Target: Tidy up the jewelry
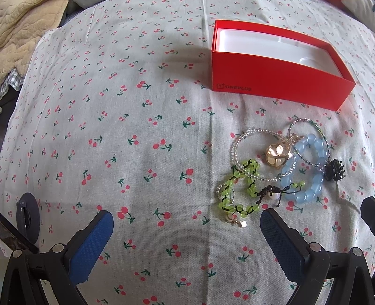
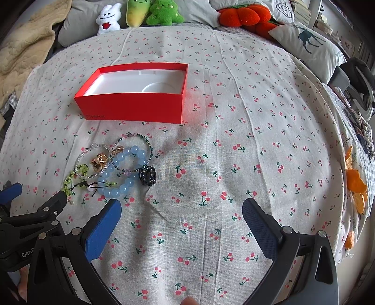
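Observation:
An open red box (image 1: 276,77) with a white inside stands on the cherry-print cloth; it also shows in the right wrist view (image 2: 131,108). In front of it lies a heap of jewelry: a blue bead bracelet (image 1: 304,183) (image 2: 121,185), a green bead bracelet (image 1: 236,206) (image 2: 69,178), a clear bead bracelet (image 1: 243,140) (image 2: 82,154), a gold piece (image 1: 277,153) (image 2: 100,162), a thin dark-bead bracelet (image 1: 323,136) (image 2: 140,138) and a black ring (image 1: 335,170) (image 2: 148,175). My left gripper (image 1: 186,217) is open and empty, left of the heap. My right gripper (image 2: 181,206) is open and empty, right of the heap.
Plush toys (image 2: 140,11) and an orange cushion (image 2: 246,14) line the far edge. A pillow (image 2: 307,44) lies at the far right. Orange peel (image 2: 356,185) lies at the right edge. A beige blanket (image 2: 21,49) lies at the left.

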Demonstrator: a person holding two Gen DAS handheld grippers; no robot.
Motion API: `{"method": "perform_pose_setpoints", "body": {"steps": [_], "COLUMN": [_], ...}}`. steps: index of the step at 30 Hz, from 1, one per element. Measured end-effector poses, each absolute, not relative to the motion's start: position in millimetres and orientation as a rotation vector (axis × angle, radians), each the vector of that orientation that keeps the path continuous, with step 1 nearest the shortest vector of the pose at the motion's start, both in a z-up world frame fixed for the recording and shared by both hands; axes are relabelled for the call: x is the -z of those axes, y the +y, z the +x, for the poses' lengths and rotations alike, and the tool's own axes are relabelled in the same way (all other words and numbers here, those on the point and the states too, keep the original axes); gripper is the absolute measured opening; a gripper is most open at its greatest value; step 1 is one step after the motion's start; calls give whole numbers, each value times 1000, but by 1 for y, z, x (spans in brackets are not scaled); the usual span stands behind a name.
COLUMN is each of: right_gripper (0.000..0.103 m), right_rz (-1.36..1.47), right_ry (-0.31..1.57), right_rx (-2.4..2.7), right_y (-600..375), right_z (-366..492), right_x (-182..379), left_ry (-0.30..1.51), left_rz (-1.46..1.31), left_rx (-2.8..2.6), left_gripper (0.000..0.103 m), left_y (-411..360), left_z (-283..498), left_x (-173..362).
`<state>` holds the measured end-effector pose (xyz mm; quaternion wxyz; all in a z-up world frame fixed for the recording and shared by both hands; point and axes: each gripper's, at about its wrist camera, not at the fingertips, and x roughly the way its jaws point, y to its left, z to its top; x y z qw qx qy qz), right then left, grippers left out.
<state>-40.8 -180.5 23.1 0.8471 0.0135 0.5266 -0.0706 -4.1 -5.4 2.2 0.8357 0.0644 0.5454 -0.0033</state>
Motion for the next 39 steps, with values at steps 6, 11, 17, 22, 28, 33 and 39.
{"method": "perform_pose_setpoints", "body": {"steps": [6,11,17,22,28,33,39], "right_gripper": [103,103,103,103,103,103,103], "right_rz": [28,32,40,66,100,144,168], "right_ry": [1110,1114,1123,1118,1095,1082,1125], "right_rx": [150,150,142,137,121,127,74], "right_y": [-181,-181,-182,-187,-200,-218,-223], "right_z": [-41,-40,-39,-38,-37,-29,-11], "right_x": [-23,-24,-22,-23,-27,-28,-19], "left_ry": [1160,1169,1192,1195,1114,1110,1147], "left_rz": [140,143,138,103,111,176,151], "left_rx": [3,6,17,33,61,100,174], "left_gripper": [103,103,103,103,103,103,103], "left_y": [-5,-7,-8,-3,0,-5,-6], "left_z": [-3,-1,2,4,8,12,21], "left_x": [-2,0,6,6,2,5,7]}}
